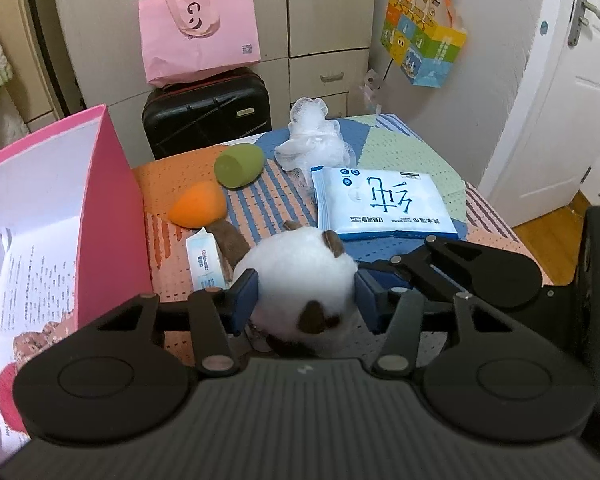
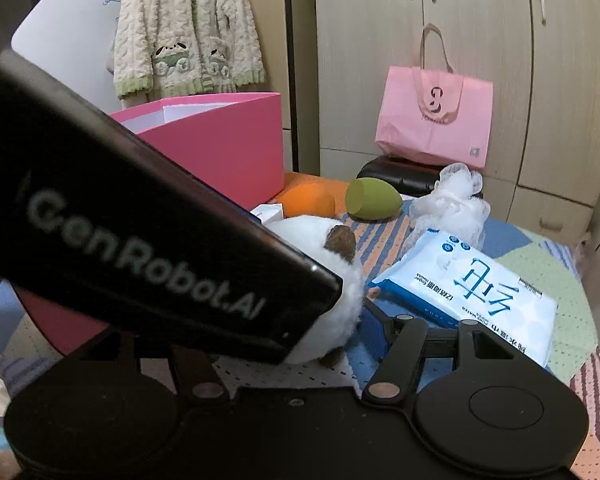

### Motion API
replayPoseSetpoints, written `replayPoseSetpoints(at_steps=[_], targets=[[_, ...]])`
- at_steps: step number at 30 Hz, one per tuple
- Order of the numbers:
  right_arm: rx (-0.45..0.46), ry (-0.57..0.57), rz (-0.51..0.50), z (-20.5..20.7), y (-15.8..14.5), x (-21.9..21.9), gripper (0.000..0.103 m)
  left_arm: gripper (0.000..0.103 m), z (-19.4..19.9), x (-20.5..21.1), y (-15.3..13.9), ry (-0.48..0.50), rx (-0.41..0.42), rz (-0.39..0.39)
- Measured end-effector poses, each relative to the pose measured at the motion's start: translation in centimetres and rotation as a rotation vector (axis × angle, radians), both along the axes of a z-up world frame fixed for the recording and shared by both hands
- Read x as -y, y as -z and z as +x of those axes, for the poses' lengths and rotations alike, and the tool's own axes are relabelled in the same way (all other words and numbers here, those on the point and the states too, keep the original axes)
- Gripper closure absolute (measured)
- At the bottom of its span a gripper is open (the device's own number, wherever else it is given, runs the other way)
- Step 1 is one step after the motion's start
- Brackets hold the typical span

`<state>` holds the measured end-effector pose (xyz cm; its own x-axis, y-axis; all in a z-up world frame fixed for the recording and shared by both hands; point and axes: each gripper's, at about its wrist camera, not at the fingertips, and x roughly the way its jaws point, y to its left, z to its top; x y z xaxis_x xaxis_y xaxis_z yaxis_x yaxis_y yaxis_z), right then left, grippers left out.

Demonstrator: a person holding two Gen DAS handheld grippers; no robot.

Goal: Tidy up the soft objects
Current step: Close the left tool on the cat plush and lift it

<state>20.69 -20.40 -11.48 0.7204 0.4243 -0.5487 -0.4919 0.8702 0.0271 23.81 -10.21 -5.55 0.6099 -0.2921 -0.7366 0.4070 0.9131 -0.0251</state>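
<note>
A round white plush toy (image 1: 300,276) with brown patches lies on the patchwork cloth. My left gripper (image 1: 306,296) is shut on it, a blue pad pressing into each side. From the right, my right gripper (image 2: 300,332) reaches toward the same toy (image 2: 332,248). Its visible blue finger (image 2: 376,332) stands just beside the plush, and the left gripper's black body hides its other finger. An orange sponge egg (image 1: 198,204), a green sponge egg (image 1: 238,166), a white mesh pouf (image 1: 312,136) and a blue wet-wipes pack (image 1: 384,208) lie beyond.
An open pink box (image 1: 100,200) stands at the left. A small tissue pack (image 1: 206,264) and a brown plush piece (image 1: 230,240) lie by the toy. Behind the table are a black suitcase (image 1: 206,114) with a pink bag (image 1: 200,36) on it, and cabinets.
</note>
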Motion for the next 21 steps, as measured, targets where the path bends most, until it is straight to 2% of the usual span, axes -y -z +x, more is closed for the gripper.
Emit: replayPoseSetpoints(at_steps=[4,7,15,21], targets=[[0.004,0.002,0.021,-0.4,-0.1,0.3,0.04,0.053,-0.1,-0.7,-0.1,-0.041,-0.018,-0.059],[0.024,0.005,0.011,-1.4,-0.2,0.3,0.042,0.053,-0.6,-0.8,-0.2,-0.037,-0.01,-0.071],[0.021,0.04,0.122,-4.4,-0.9,1.8,0.042,0.053,-3.2,-0.2,-0.9,0.031,0.051,-0.059],[0.032,0.08,0.098,-6.8,-0.8,2.1,0.042,0.053,-4.7,0.2,-0.4,0.093,0.06,-0.068]])
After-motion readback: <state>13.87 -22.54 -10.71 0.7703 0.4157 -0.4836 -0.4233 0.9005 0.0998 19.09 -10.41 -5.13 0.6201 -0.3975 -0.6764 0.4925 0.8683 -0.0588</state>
